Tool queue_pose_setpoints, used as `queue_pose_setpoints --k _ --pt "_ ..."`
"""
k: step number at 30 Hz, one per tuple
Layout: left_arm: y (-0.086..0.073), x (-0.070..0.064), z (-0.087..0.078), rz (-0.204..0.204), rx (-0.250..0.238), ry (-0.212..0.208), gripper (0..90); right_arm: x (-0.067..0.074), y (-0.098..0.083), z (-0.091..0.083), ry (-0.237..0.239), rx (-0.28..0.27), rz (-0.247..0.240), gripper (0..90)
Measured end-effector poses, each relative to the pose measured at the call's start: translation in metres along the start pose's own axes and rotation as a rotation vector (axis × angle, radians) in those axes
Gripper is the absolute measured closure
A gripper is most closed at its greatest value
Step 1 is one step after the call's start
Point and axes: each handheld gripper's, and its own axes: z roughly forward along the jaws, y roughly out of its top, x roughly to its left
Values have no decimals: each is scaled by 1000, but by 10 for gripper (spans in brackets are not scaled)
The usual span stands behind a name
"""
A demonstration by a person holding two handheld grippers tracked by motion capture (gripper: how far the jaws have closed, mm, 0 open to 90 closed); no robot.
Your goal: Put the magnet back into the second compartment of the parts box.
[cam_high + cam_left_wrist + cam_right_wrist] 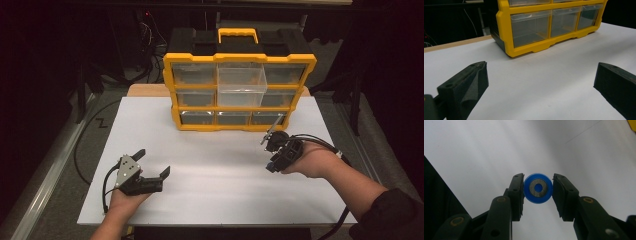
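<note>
Readable text: none in the three views.
Yellow organizer (240, 90): frame, black handle block and clear drawer fronts carry no lettering, brand mark or number that can be made out.
Blue disc (538, 188): plain blue rim and grey metal centre with a blue middle; no print or stamp legible.
Left gripper (150, 167): grey three-cornered plate shows small dark dots, no characters legible.
Right gripper (538, 195): black jaws with brass-coloured rivets, no marking readable.
White tabletop (215, 195): unmarked; a thin dark line in the right gripper view is not writing.
</note>
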Motion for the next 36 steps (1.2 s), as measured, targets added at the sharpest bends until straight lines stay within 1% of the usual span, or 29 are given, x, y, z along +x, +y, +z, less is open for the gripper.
queue_pose_setpoints --k 5,8,10,20,22,24,26,30,33,36 --pt "0 0 0 0 -2 0 0 -2 3 -10 -8 7 -1 643" --pt "0 0 0 0 -2 0 0 -3 5 -16 -13 11 -15 643" --pt "0 0 0 -1 -2 0 0 -3 7 -19 -12 19 -16 643" --pt "0 1 0 -3 -4 -1 0 1 17 -36 -10 27 -53 643" --pt "0 1 0 -3 -4 -1 0 1 20 -39 -16 27 -58 643" --pt "0 1 -1 -3 -4 -1 0 1 22 -43 -12 37 -61 643" --pt "0 0 0 -6 -7 -2 0 0 24 -46 -5 45 -71 643" --pt "0 0 0 -6 -8 -1 0 -3 27 -54 -9 40 -79 643" --pt "0 1 -1 -2 -5 0 0 -5 28 -61 -18 36 -69 643" --pt "0 1 0 -7 -7 0 0 -6 30 -68 -18 34 -74 643"
